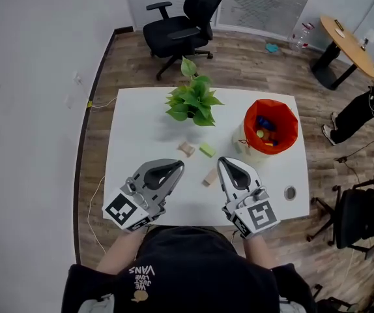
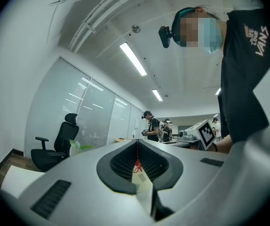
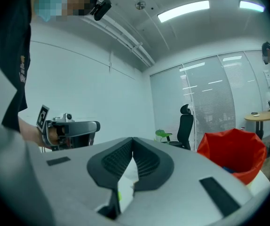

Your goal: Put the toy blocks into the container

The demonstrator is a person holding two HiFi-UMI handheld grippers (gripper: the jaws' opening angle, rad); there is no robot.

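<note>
White table (image 1: 141,129): potted plant (image 1: 192,101) far-centre, red container (image 1: 286,117) at right, well apart from the plant. Small round disc (image 1: 290,192) near the right edge, can't tell what it is. Office chair (image 1: 184,25) on the floor beyond the table, round wooden table (image 1: 348,44) far right.

Readable text: "VANS" on the person's black shirt (image 1: 141,270). Nothing else is legible.

Blocks: small pieces. Far tan block (image 1: 186,149) and green block (image 1: 207,150) lie side by side, near side of the plant. Near tan block (image 1: 210,177) lies just left of the right gripper (image 1: 225,162). Blue, yellow and red blocks (image 1: 265,130) are already inside the container.

Left gripper (image 1: 177,166): jaw tips together, nothing between them. Right gripper: same, tips together and empty. Both sit at the near edge and point level across the table. The three loose blocks lie between the grippers and the plant, left of the container.
</note>
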